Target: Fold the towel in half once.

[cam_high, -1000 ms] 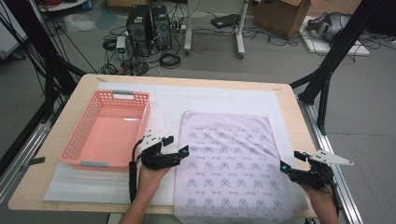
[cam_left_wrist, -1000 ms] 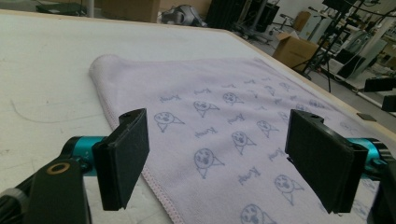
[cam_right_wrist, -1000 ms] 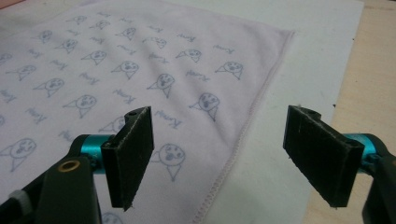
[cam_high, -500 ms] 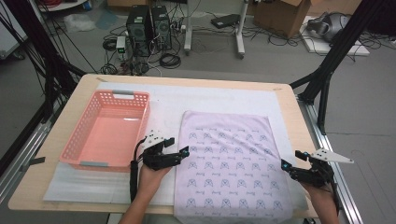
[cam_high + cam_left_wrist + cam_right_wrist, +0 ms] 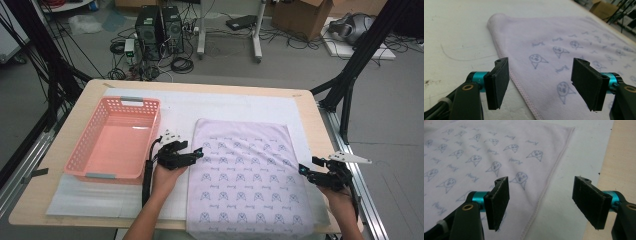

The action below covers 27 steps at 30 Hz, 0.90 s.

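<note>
A pale lilac cloth [image 5: 245, 175] printed with small blue figures lies flat on the white mat, reaching the table's near edge. My left gripper [image 5: 200, 151] sits at the cloth's left edge, pointing right. In the left gripper view the cloth [image 5: 564, 45] has its stitched hem running under the gap of the left gripper [image 5: 541, 72]. My right gripper [image 5: 302, 170] is at the cloth's right edge, pointing left. The right gripper [image 5: 542, 191] straddles the hem of the cloth [image 5: 474, 150]. Both pairs of jaws have just been closing, but the pads stand apart and press on nothing.
A pink slatted basket [image 5: 116, 142] stands empty to the left of the left hand. The white mat [image 5: 200, 105] covers most of the wooden table [image 5: 60, 150]. The table's right edge [image 5: 320, 130] runs close behind the right gripper. Computers and cables lie on the floor beyond.
Both grippers have crept a little up the picture along the cloth's side edges and sit slightly lower. Their jaws look somewhat narrower than before.
</note>
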### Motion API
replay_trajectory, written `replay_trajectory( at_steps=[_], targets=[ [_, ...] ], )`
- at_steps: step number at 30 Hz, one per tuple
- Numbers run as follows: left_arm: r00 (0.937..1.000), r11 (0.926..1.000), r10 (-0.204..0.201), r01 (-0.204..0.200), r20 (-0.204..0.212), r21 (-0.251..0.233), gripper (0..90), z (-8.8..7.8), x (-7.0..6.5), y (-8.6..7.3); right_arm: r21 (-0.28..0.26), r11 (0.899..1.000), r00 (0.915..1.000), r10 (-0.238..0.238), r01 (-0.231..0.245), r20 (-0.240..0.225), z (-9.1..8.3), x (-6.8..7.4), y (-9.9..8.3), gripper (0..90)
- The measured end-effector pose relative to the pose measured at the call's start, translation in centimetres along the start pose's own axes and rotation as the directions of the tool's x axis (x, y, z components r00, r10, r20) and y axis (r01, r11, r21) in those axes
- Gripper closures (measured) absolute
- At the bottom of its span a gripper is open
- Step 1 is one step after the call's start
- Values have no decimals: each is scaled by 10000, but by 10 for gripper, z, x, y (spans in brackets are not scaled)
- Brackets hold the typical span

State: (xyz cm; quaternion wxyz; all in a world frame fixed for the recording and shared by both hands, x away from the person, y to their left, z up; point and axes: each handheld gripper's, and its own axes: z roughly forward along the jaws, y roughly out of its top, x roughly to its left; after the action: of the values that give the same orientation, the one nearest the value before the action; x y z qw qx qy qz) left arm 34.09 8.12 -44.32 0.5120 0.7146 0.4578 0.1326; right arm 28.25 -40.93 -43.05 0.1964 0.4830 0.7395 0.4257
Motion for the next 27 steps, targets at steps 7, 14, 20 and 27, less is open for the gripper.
replay_trajectory(
  at_steps=[7,14,20,27],
  targets=[
    [9998,9992,-148,153,-148,358,376,22,8,21,455,9989,9999,134,-130,-69,18,-4,16,354],
    [9941,9971,-350,417,-1024,637,387,40,22,22,997,9950,10000,-6,-2,86,38,-7,30,478],
    [9916,9961,-153,262,-1283,838,399,46,23,20,1268,9910,9964,335,-432,779,59,-16,37,392],
    [9670,9749,1632,-1276,-1958,1826,439,57,4,21,1756,9841,9926,48,-262,1213,78,-15,40,407]
  ],
)
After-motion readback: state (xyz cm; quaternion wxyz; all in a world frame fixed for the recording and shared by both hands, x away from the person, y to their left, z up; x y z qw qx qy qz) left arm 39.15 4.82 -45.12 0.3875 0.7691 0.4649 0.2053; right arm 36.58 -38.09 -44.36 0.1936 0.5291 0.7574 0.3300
